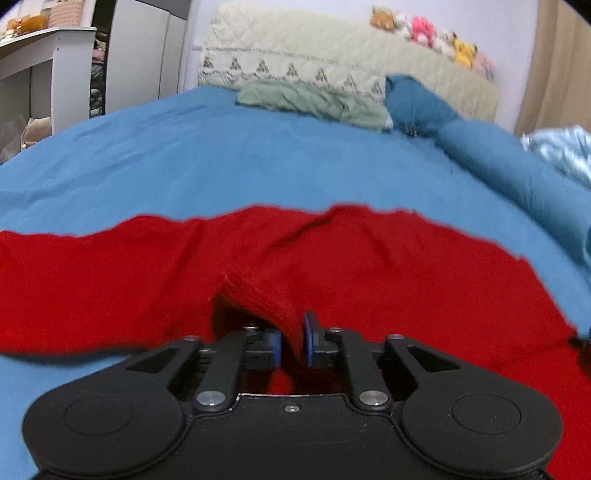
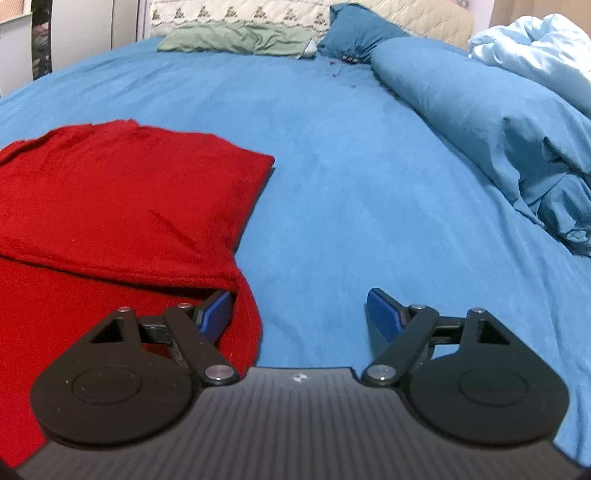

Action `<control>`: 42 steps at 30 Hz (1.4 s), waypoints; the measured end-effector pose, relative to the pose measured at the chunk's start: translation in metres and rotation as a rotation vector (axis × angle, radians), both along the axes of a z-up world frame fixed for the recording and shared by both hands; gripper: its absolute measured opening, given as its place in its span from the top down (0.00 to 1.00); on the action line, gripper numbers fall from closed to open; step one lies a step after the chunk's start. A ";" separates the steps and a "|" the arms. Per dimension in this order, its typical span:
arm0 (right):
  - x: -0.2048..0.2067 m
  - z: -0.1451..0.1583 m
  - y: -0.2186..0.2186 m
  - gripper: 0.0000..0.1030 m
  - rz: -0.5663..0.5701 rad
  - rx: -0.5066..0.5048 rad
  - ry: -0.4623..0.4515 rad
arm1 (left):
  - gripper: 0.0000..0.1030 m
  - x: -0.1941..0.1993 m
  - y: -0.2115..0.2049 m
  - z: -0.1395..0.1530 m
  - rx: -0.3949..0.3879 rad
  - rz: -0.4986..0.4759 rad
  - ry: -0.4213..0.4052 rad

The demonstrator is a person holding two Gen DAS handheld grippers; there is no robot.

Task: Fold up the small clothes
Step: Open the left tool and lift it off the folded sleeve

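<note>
A red knit garment (image 1: 332, 266) lies spread across the blue bed sheet (image 1: 221, 155). My left gripper (image 1: 292, 343) is shut on a raised fold of the red garment, pinched between its blue pads. In the right wrist view the red garment (image 2: 122, 199) lies partly folded at the left, one layer over another. My right gripper (image 2: 299, 310) is open at the garment's right edge. Its left fingertip (image 2: 216, 308) sits under the upper red layer and its right fingertip (image 2: 384, 308) is over bare sheet.
A rolled blue duvet (image 2: 480, 122) and a pale blue bundle (image 2: 535, 48) lie along the right. A green cloth (image 2: 236, 38), a blue pillow (image 2: 354, 29) and a quilted headboard (image 1: 314, 51) with plush toys (image 1: 424, 29) are at the far end. White shelves (image 1: 44, 74) stand left.
</note>
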State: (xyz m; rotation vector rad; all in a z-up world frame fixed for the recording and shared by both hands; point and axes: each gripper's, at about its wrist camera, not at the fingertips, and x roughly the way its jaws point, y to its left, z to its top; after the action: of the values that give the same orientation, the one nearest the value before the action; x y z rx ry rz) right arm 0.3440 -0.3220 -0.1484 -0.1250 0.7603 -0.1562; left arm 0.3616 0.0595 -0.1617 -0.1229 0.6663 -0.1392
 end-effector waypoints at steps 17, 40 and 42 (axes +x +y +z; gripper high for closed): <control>0.014 0.035 0.035 0.07 0.154 0.160 -0.071 | 0.55 0.052 0.016 0.013 0.088 0.005 0.065; 0.030 0.003 0.056 0.05 0.213 0.196 -0.029 | 0.32 0.035 -0.014 -0.006 0.104 -0.060 -0.004; 0.030 -0.006 0.051 0.05 0.201 0.218 -0.014 | 0.32 0.039 -0.002 -0.012 0.051 -0.029 0.002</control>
State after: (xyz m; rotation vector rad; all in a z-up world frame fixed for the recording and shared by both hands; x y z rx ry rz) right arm 0.3740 -0.2713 -0.1539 0.0072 0.7413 0.1165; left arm 0.4004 0.0574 -0.1741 -0.0641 0.6736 -0.1500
